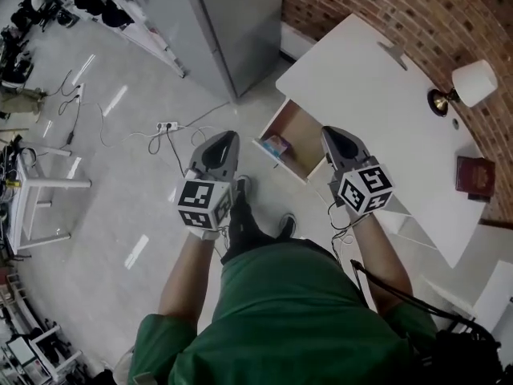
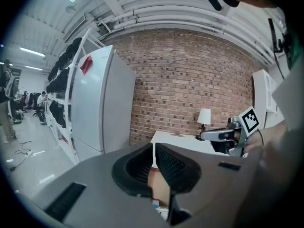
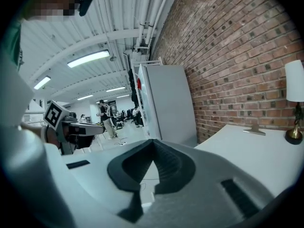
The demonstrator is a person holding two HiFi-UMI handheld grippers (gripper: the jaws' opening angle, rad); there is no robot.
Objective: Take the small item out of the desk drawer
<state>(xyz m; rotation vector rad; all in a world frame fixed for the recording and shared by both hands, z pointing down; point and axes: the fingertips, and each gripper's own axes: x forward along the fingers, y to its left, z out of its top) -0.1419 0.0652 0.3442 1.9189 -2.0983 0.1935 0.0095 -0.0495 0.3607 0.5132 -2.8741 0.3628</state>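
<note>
In the head view an open wooden drawer [image 1: 295, 143] sticks out of the white desk [image 1: 377, 95]. A small pale item [image 1: 276, 145] with a blue and pink patch lies at the drawer's near left corner. My left gripper [image 1: 227, 137] hovers just left of the drawer, shut and empty. My right gripper [image 1: 331, 132] hangs over the drawer's right end, also shut with nothing in it. Through the left gripper view the drawer's brown inside [image 2: 160, 186] shows below the closed jaws [image 2: 154, 147]. In the right gripper view the jaws [image 3: 153, 142] meet at the tip, over the desk top [image 3: 247, 151].
A lamp with a white shade [image 1: 473, 82] and a dark red book [image 1: 474, 175] stand at the desk's right side by the brick wall [image 1: 417, 6]. A tall grey cabinet [image 1: 216, 22] stands left of the desk. Cables and a power strip [image 1: 166, 126] lie on the floor.
</note>
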